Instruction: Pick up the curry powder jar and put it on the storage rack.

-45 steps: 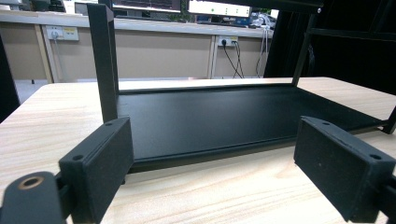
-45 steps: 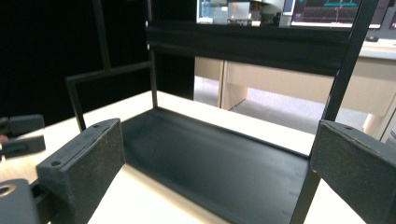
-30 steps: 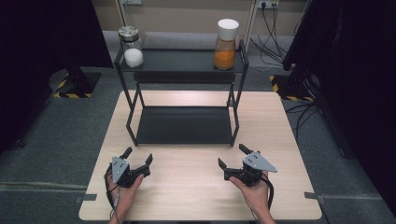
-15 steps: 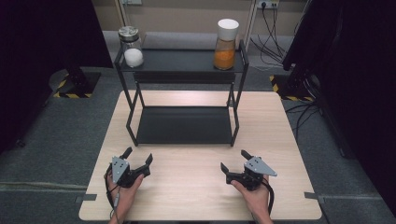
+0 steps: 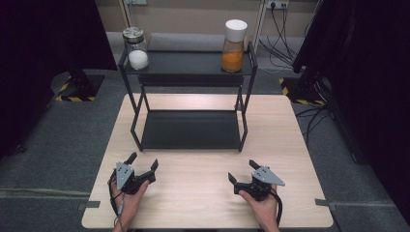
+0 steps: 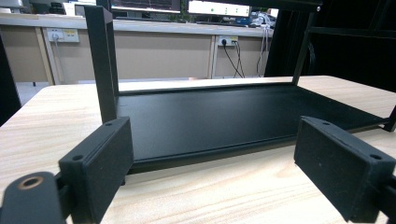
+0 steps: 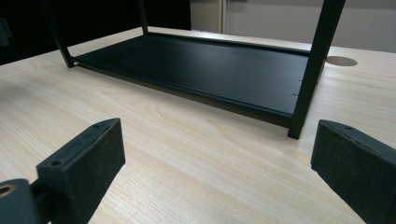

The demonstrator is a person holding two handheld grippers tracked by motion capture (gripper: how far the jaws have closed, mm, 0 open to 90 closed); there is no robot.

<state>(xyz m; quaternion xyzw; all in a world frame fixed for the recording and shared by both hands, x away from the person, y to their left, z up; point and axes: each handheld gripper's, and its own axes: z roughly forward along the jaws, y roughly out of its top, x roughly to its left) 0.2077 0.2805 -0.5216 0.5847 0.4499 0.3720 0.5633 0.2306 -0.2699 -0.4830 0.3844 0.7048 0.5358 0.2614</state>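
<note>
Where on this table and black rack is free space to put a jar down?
The black metal rack's lower shelf is bare. The light wooden table is free between the left gripper and right gripper. On the top shelf, only the middle is free.

The black shelf rack (image 5: 191, 96) is seen whole from high above in the high view, looked down on from the table's near edge, and at a distance. In the left gripper view the rack's lower shelf (image 6: 233, 119) is faced low and close from its front left corner. In the right gripper view the same shelf (image 7: 205, 65) is faced low from its front right corner.
</note>
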